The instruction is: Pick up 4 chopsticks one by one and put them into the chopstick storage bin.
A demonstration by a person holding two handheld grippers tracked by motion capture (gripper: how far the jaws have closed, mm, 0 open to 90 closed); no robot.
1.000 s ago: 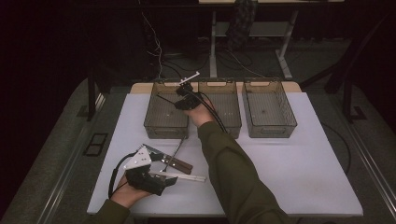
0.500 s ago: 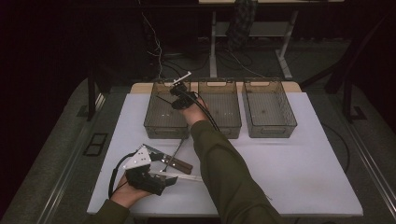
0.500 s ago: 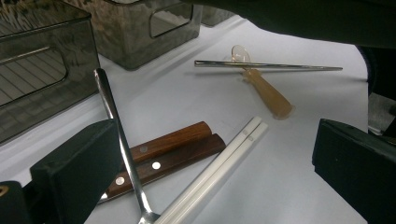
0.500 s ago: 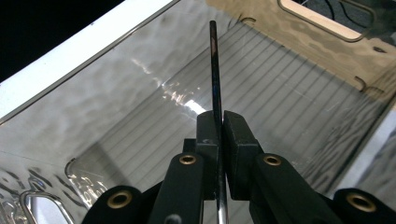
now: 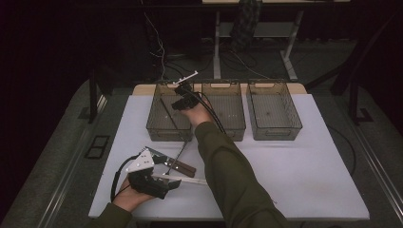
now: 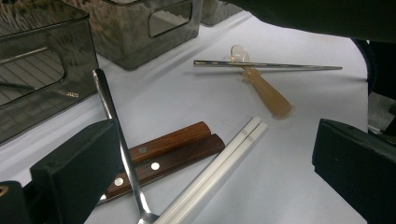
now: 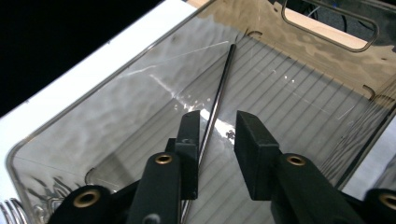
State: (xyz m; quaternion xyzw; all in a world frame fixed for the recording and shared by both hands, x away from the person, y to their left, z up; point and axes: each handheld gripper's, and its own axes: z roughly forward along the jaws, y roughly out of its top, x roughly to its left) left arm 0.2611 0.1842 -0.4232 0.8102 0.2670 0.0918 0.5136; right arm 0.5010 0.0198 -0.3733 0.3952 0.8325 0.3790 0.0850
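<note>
My right gripper [image 5: 180,103] hangs over the left smoked-plastic bin [image 5: 164,134], its jaws a finger's width apart [image 7: 218,119]. A thin metal chopstick [image 7: 220,88] lies on the bin floor below, running up between the jaws, and shows as a dark line [image 5: 167,113] in the high view. My left gripper [image 5: 167,184] rests near the table's front left, jaws wide open [image 6: 215,135]. Between its jaws lie two wood-handled knives [image 6: 173,144], a pair of white chopsticks [image 6: 219,158] and a metal utensil handle [image 6: 114,126]. Farther off, another metal chopstick [image 6: 266,65] crosses an amber plastic spoon [image 6: 266,91].
Middle bin [image 5: 223,129] and right bin [image 5: 275,129] stand in a row with the left one at the back of the white table [image 5: 309,175]. Fork tines [image 7: 9,207] show at the left bin's near corner. The right forearm stretches across the table's middle.
The right gripper has shifted slightly left over the left bin. The left gripper and the utensils by it have not moved.
</note>
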